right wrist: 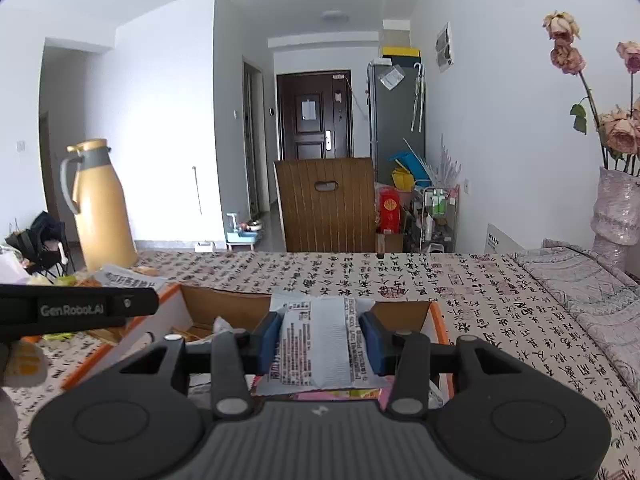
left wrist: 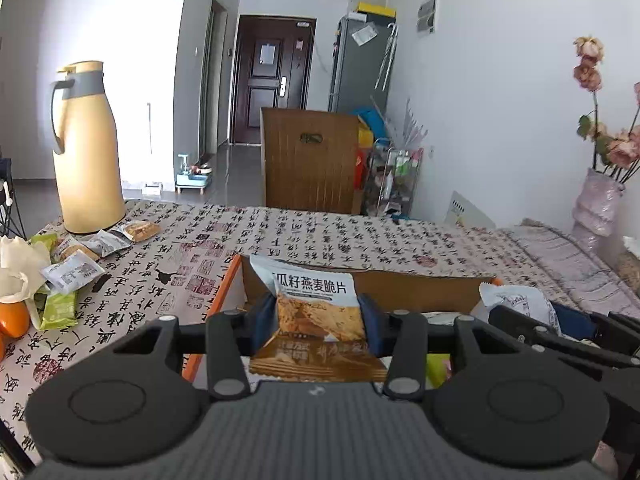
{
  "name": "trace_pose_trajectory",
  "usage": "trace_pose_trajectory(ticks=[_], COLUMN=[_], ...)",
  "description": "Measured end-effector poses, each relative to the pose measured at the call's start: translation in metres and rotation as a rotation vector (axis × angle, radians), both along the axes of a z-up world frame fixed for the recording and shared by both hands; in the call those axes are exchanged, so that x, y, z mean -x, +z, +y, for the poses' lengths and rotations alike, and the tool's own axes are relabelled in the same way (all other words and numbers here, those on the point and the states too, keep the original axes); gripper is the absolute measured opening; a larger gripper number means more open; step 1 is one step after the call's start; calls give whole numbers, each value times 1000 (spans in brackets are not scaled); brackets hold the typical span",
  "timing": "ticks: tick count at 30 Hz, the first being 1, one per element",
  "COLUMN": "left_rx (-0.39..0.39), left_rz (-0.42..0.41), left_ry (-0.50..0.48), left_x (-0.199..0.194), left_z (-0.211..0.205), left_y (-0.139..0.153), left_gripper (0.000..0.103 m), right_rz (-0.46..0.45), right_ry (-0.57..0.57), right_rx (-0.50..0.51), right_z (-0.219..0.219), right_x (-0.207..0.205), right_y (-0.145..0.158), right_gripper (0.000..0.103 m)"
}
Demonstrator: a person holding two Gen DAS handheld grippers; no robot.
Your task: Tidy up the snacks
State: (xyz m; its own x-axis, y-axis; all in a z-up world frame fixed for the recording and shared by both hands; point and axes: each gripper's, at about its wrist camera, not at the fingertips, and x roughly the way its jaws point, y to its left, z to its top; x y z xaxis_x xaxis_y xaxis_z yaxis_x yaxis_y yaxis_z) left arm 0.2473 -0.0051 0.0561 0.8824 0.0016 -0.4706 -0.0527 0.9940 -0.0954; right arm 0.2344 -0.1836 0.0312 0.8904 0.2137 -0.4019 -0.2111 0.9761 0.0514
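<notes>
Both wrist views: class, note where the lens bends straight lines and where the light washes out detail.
Left wrist view: the wall behind the yellow thermos is blown out white, and dark corners mark the fisheye rim. Right wrist view: the table edge bows, but lighting is even and the held packet's print stays sharp.

Right tongs (right wrist: pixel 319 342) clamped on a white snack packet (right wrist: pixel 320 344) above an open cardboard box (right wrist: pixel 224 306).

The blue pads (right wrist: pixel 269 342) press both sides of the packet, printed back facing up. The orange-edged box sits on the calligraphy-print surface (right wrist: pixel 480 320). At nine o'clock the left tongs' (right wrist: pixel 80 310) black arm reaches in; at ten o'clock stands a yellow thermos (right wrist: pixel 102 208); at two o'clock, dried roses in a vase (right wrist: pixel 616 212).
</notes>
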Motion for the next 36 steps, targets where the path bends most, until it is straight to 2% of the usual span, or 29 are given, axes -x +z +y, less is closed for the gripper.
trace_pose_trajectory(ticks=[5,9,10,11,12,13,14,15,20,25,32,36], left_rx=[-8,-10,-8,-5,-3,-6,-15,-21,5,4,1,-11], left_rz=[28,46,45,42,34,19,-2,-17,-57,-111,-137,-123], left_ry=[5,-2,-1,-1,-2,2,13,21,0,-29,-23,-33], left_x=[-16,-19,-18,-17,-14,-11,-6,-4,20,66,135,171], left_z=[2,5,6,7,9,10,11,13,21,24,27,26], left_y=[-15,-22,-23,-22,-22,-21,-20,-18,-8,-1,-5,-14], left_gripper=[46,47,50,62,72,89,100,103,103,103,103,103], right_rz=[54,84,88,89,90,89,81,68,51,29,-27,-11], right_ry=[-5,-12,-12,-14,-13,-15,-24,-34,-52,-42,-22,-13], right_rx=[34,35,34,35,34,32,30,31,18,0,-16,-44], right_z=[6,7,6,4,3,1,-1,-3,-15,-27,-36,-41], right_x=[-26,-30,-30,-28,-27,-26,-23,-20,-3,36,112,147], right_y=[-16,-26,-27,-28,-27,-27,-27,-26,-20,-13,-9,-16], right_gripper=[43,45,44,46,58,76,85,93,103,103,103,103])
